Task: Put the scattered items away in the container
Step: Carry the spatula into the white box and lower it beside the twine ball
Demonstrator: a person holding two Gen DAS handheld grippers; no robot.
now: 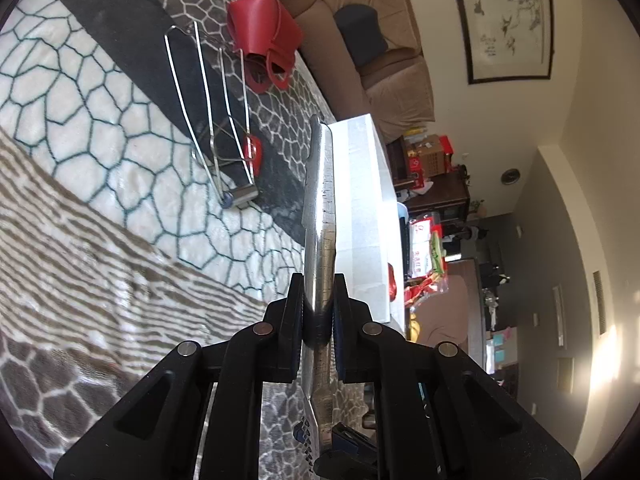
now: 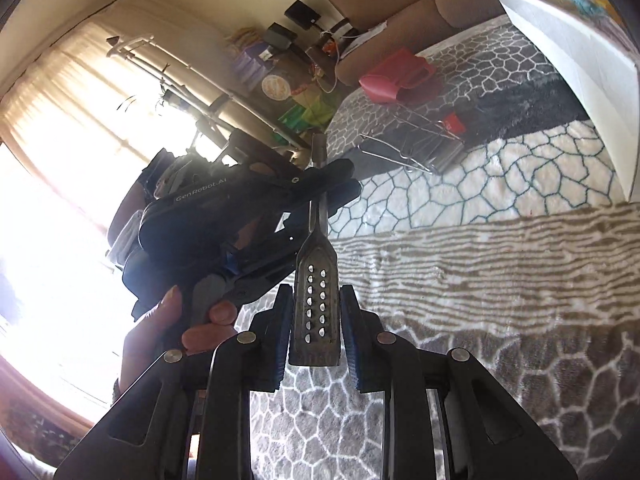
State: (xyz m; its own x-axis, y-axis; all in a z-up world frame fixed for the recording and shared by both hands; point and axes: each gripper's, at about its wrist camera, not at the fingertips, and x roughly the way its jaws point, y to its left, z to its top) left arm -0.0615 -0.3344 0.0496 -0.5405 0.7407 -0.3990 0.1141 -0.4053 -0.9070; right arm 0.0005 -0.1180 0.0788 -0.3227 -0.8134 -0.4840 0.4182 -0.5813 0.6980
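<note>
A metal slotted spatula [image 1: 320, 200] is held at both ends above the patterned blanket. My left gripper [image 1: 318, 280] is shut on its narrow handle, with the handle's end reaching toward the white container [image 1: 360, 200]. In the right wrist view the perforated blade [image 2: 316, 300] sits between the pads of my right gripper [image 2: 316, 292], which is shut on it. The left gripper [image 2: 320, 188] shows there too, clamped on the handle, with a person's hand [image 2: 208, 320] on its grip. The white container [image 2: 568, 72] stands at the upper right.
A bundle of metal wire clips [image 1: 212, 120] with a red piece [image 1: 254, 152] lies on the blanket's dark band, and a red plastic item [image 1: 264, 36] lies beyond it. A brown sofa [image 1: 352, 8] borders the bed. Shelves of clutter stand behind the container.
</note>
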